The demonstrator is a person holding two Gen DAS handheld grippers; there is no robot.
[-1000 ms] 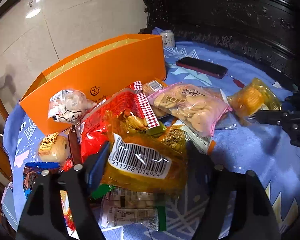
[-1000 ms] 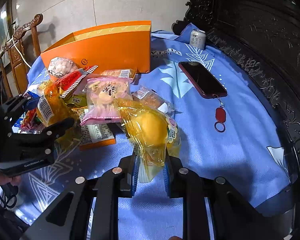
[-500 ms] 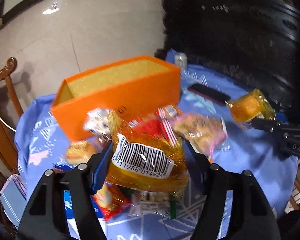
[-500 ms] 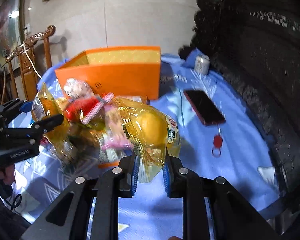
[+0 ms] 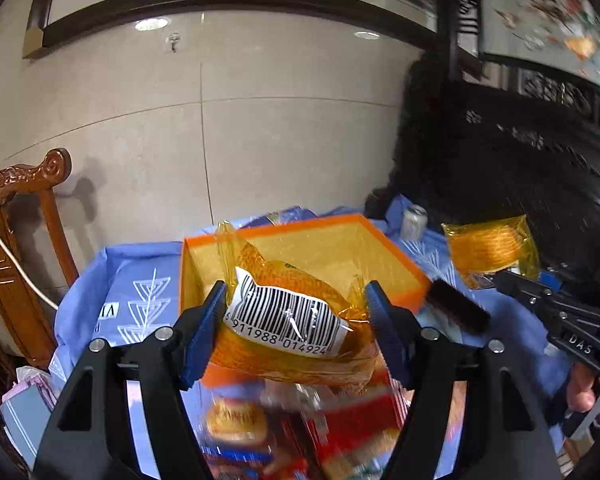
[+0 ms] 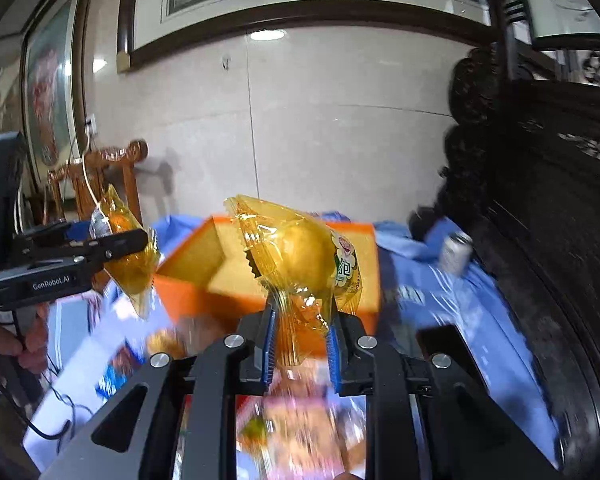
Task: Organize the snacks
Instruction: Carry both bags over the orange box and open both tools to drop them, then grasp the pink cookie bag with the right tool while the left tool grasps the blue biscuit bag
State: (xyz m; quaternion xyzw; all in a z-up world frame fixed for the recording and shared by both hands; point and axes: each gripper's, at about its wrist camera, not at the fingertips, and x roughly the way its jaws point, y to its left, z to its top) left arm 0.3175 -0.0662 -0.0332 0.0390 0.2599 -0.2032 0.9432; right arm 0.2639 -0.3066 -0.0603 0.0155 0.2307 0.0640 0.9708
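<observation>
My left gripper (image 5: 296, 320) is shut on a yellow snack packet with a white barcode label (image 5: 284, 316), held high in front of the open orange box (image 5: 396, 264). My right gripper (image 6: 300, 340) is shut on the crimped end of a second yellow packet with a round cake inside (image 6: 300, 252), also raised before the orange box (image 6: 192, 280). Each view shows the other gripper with its packet: the right one (image 5: 504, 276) with the cake packet (image 5: 488, 248), the left one (image 6: 140, 240) with the barcode packet (image 6: 128, 252). More snacks (image 5: 300, 432) lie blurred on the blue cloth below.
A blue-clothed table (image 5: 132, 280) holds a drinks can (image 5: 414, 222) and a dark phone (image 5: 456, 312) right of the box. A carved wooden chair (image 5: 24, 220) stands at left, dark carved furniture (image 6: 540, 200) at right, a tiled wall behind.
Both grippers have risen with their yellow packets, lifting them off the snack pile. The orange box's open top now shows, and the pile has dropped to the bottom of both views.
</observation>
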